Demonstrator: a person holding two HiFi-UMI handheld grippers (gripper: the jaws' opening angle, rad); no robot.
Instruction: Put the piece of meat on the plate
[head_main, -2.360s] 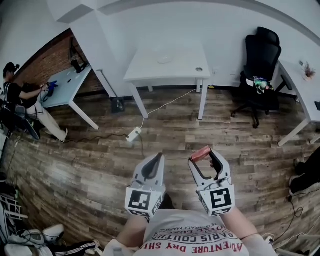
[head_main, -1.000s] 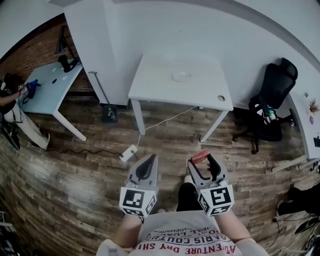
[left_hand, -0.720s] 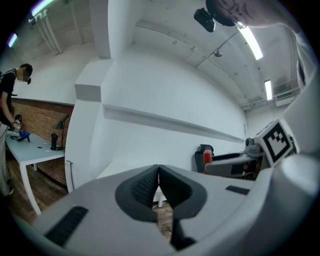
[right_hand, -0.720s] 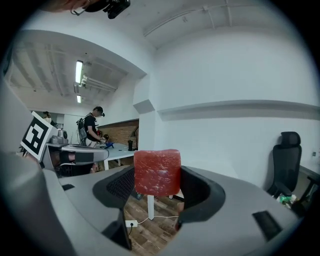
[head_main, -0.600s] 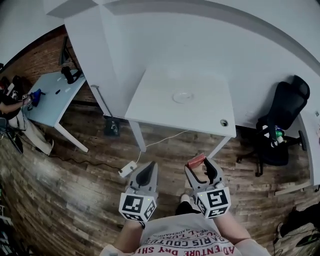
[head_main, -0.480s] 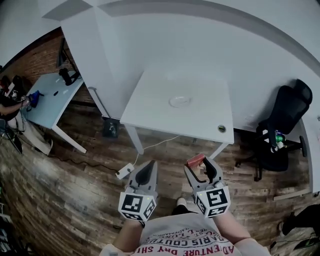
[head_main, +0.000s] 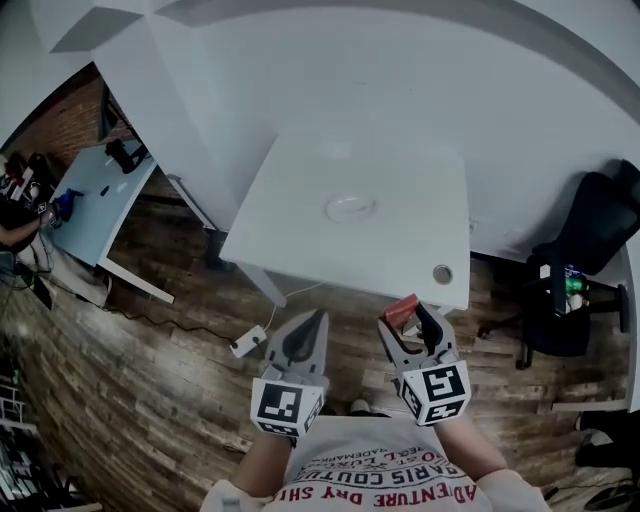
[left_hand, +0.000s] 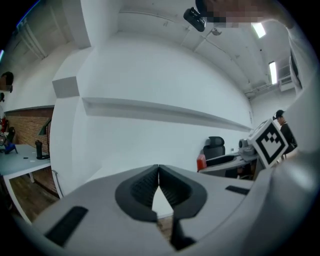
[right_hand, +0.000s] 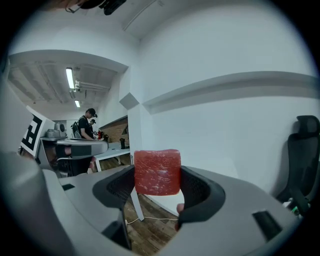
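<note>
Head view, looking steeply down. The right gripper (head_main: 410, 320) has its jaws clamped on the piece of meat (head_main: 402, 309), which is gripped at the jaw tips and shows as a small red block. In the right gripper view the meat is a squarish, red, faintly marbled slab. It is pressed on its two sides by the dark ribbed pads (right_hand: 196, 189), and its upper edge stands above them.

The left gripper (head_main: 314, 322) is held just beside the right one, at about the same height. In the left gripper view its jaws are together at the tips, with nothing between them.

Both grippers are held over the wooden floor (head_main: 140, 390), close to the near edge of the white worktop (head_main: 400, 220). In the head view the meat lies against that near edge, close to a round cable hole (head_main: 442, 273) in the worktop's corner.

The plate (head_main: 350, 208), pale and round, sits near the middle of the worktop, well apart from the meat.

Also shown are a power strip (head_main: 248, 342) with its cable on the floor under the worktop's left side, a black office chair (head_main: 590, 225) at right, and a pale blue desk (head_main: 95, 205) at far left
</note>
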